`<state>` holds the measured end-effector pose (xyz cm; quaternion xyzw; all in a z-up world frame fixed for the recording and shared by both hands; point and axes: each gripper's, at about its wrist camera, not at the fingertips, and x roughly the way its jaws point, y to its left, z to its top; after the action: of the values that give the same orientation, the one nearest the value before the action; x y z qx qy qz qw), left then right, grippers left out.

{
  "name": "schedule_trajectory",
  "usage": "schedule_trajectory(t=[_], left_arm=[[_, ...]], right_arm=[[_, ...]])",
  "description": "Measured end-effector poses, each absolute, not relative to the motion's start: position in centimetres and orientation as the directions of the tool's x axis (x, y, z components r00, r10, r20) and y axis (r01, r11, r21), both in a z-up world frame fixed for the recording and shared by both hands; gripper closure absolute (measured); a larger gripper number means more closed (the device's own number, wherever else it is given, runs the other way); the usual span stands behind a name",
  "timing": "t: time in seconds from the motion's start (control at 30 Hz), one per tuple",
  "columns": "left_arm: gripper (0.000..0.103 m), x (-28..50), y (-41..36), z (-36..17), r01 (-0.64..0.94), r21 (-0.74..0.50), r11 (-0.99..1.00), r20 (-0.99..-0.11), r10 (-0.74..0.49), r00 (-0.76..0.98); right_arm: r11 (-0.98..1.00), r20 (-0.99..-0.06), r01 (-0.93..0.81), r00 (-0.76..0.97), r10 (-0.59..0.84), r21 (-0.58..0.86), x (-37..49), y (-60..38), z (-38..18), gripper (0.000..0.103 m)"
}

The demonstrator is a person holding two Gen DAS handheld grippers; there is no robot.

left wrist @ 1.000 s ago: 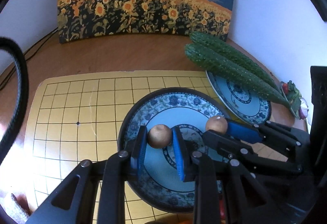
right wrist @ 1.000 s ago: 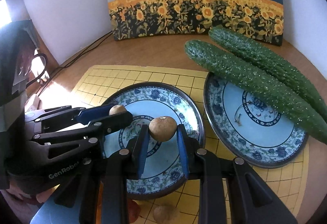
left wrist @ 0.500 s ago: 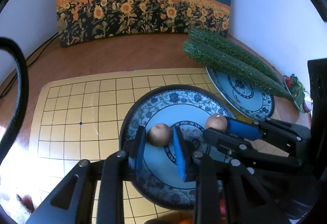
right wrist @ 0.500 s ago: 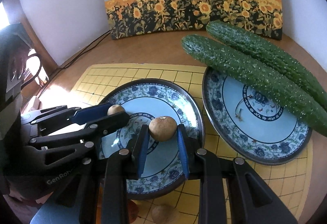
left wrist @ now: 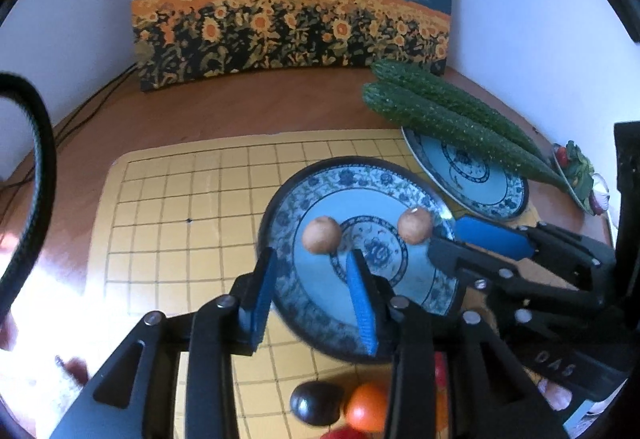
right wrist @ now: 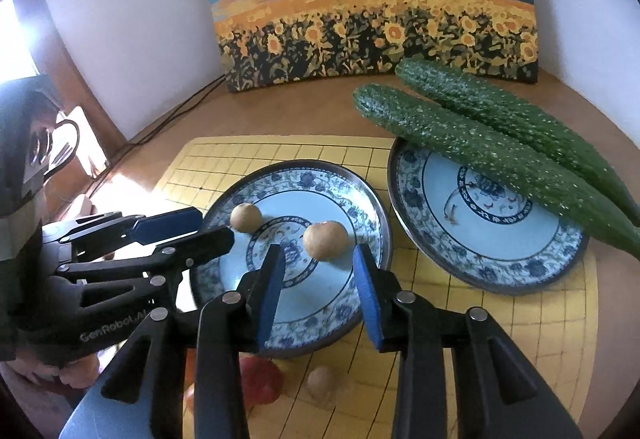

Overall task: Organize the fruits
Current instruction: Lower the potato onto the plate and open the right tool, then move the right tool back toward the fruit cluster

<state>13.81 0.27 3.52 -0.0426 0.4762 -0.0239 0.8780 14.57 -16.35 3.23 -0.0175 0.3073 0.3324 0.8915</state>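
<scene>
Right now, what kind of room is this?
Probably a home, at a wooden table: a sunflower painting leans on the wall, and patterned plates hold little brown fruits and cucumbers.

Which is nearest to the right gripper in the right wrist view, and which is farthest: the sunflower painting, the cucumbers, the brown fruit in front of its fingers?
1. Brown fruit, just ahead on the near plate.
2. Cucumbers, right, across the far plate.
3. Sunflower painting, against the back wall.
</scene>
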Motion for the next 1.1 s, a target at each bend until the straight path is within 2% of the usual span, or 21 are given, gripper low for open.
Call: schedule_trajectory(t=[0.23,0.87,1.0,1.1], left_arm=[[0.065,11.2,1.0,4.1,-0.034,-0.11,0.993,-0.841,-0.074,0.536],[0.061,4.6,1.3,5.1,-0.037,-0.171,0.985,-0.83,-0.124,0.544],[0.06,3.8,1.1,4.7,-0.031,-0.17,0.985,-0.833,-0.127,0.539],[0.06,3.3,1.1,4.5,-0.036,-0.161,0.986,-0.835,-0.116,0.538]], right_arm=[[0.777,-0.551,-0.597,0.588,0.592,0.198,12.4,-17.7,3.7,0.066],[0.791,-0.565,-0.596,0.609,0.557,0.136,6.1,-18.4,2.7,0.066],[0.797,-0.559,-0.588,0.617,0.553,0.139,5.1,-18.4,2.4,0.059],[0.796,-0.554,-0.587,0.618,0.558,0.148,4.5,-18.6,2.1,0.059]])
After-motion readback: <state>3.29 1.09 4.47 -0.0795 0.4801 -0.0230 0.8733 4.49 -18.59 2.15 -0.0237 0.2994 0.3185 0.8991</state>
